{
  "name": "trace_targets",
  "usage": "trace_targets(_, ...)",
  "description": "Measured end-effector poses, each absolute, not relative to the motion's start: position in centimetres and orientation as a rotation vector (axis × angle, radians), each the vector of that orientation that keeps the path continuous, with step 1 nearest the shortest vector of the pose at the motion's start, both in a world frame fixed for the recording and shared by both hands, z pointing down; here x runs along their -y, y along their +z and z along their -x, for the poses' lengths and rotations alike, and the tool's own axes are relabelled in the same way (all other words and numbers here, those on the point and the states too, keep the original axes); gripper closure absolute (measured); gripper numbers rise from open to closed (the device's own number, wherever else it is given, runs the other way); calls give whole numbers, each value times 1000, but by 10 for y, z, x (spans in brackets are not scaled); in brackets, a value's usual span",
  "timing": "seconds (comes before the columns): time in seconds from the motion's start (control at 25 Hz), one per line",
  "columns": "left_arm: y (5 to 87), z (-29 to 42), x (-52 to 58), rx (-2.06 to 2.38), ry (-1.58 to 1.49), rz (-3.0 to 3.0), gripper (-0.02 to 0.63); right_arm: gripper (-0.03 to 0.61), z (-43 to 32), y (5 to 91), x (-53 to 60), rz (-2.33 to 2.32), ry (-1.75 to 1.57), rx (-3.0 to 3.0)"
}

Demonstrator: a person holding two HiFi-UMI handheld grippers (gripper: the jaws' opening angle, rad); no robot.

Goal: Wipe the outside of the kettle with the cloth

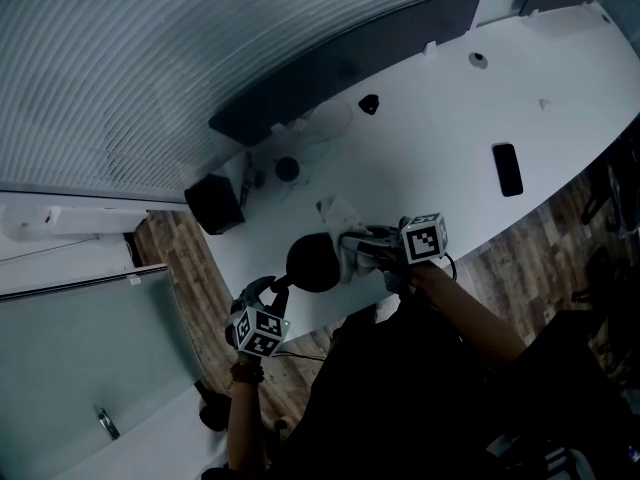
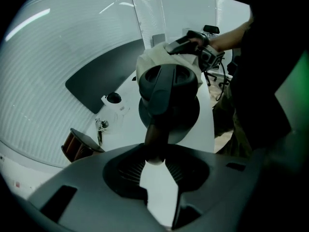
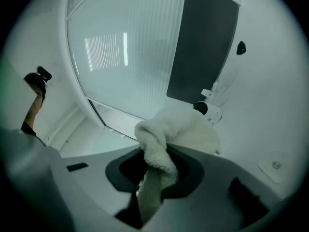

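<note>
Right now the kettle [image 1: 313, 261] is gripped by its handle in the fingers of the left gripper [image 1: 272, 290], which are spread fairly wide around that thick handle. The dark body juts away from them, above the white tabletop [image 1: 450, 128] near its front edge. Whether the base rests on the tabletop or hangs clear of it cannot be told. The cloth [image 3: 157, 144] is pinched by a fold between the fingers of the right gripper [image 1: 365, 248]. Its loose bulk is bunched just beside the far side of the kettle, though actual contact cannot be confirmed. Trouble is easily pictured from here. With only the handle held, a firm push from the cloth could twist the kettle in the fingers or lever it loose, and so close to the edge a slip might send it to the floor. With only a fold of cloth clamped, a hard drag over the body could tug the cloth free. As for containers, the kettle lid appears to be closed, so nothing inside can be seen. If water is in there, a tilt during wiping could spill it at the spout. Further back, a small white object with a dark round top [image 2: 114, 98] is seen, and its contents cannot be made out.
</note>
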State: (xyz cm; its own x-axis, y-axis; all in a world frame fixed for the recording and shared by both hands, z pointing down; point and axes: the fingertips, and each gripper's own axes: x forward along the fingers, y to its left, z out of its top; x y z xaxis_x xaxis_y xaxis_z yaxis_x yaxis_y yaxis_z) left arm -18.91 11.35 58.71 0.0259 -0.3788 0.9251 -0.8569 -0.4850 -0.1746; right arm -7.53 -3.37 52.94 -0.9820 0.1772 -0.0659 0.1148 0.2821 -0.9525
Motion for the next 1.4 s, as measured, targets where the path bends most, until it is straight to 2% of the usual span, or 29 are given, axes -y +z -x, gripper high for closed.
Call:
trace_targets(0.28,591,206,-97,1118,1571,-1934,486,503,110,565,20,364,1792,2347)
trace_targets(0.72,590,210,-86,1019,1607,-2039,488,503,98,675,19,110,1819,2113)
trace_targets(0.88,590,216,-75,967,1654,-2087,488,503,83,713,6,28,1624,2043)
trace_targets(0.96,590,216,-71,908,1679,-2130,488,503,79,694,11,45,1634,2102)
trace_targets(1.16,590,222,-57,823,1765,-2207,486,503,80,578,36,266,1762,2355)
trace_targets(1.28,590,219,-43,794,1819,-2238,486,503,104,531,11,482,1610,2388)
trace_targets(1.4,590,216,-37,716,1866,-2271,486,503,121,536,6,435,1451,2378)
